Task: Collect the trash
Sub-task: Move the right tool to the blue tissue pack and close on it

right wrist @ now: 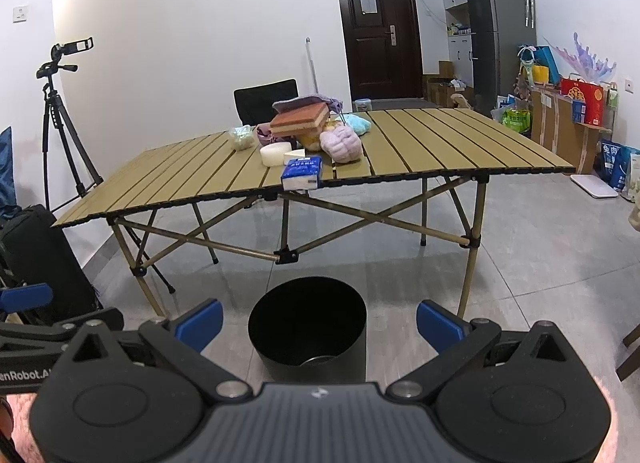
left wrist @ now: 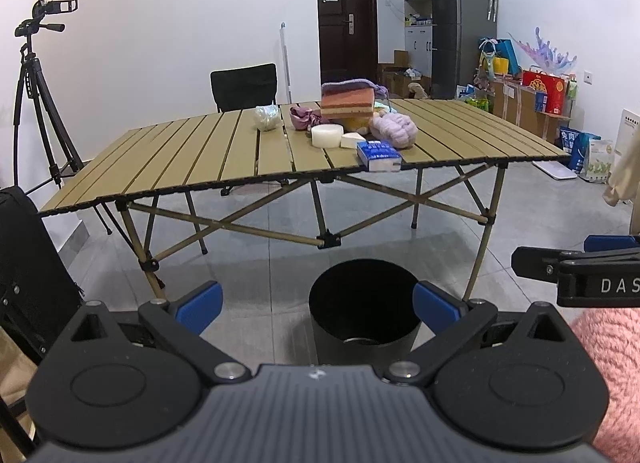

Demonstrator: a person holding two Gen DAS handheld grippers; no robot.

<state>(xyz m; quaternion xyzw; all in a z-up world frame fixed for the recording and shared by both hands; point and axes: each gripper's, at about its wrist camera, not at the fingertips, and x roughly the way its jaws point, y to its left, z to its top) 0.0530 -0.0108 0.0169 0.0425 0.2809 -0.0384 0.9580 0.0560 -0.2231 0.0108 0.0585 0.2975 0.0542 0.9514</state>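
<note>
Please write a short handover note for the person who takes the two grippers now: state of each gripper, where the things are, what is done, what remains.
Left gripper: open, holding nothing. Right gripper: open, holding nothing.
Black bin stands on the floor in front of the folding table; something lies at its bottom, unclear what.
On the table: blue tissue pack at the near edge, white foam round, crumpled plastic, a pile of soft items.
Done: nothing picked yet. Left: collect the trash into the bin.

black bin (left wrist: 362,311), tan slatted table (left wrist: 224,155), blue tissue pack (left wrist: 378,155)
</note>
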